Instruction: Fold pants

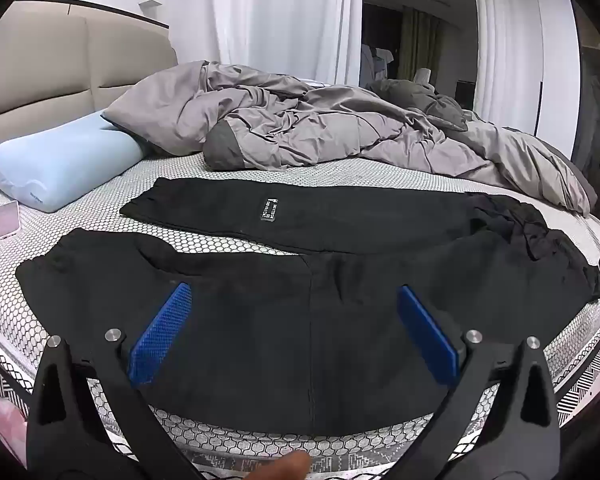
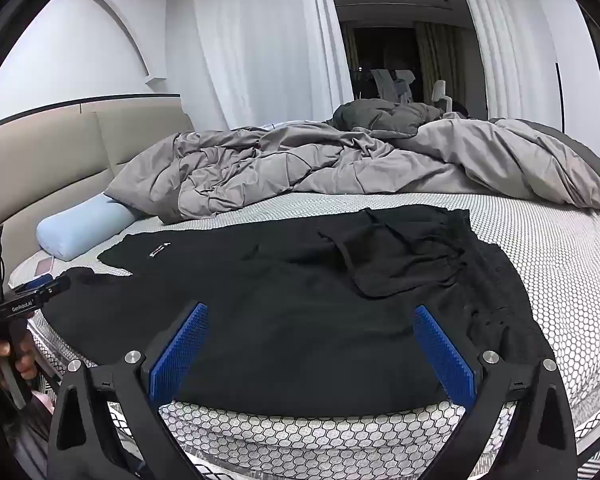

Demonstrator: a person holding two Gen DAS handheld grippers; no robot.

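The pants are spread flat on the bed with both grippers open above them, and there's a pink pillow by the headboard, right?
Not quite: the pillow is light blue, as the left wrist view shows. The pants do lie spread on the bed, with the left gripper and right gripper open.

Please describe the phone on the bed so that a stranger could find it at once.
Start from the beige headboard and find the light blue pillow below it. Beside the pillow, at the mattress edge, lies the phone. It is the only small, flat, pink thing there.
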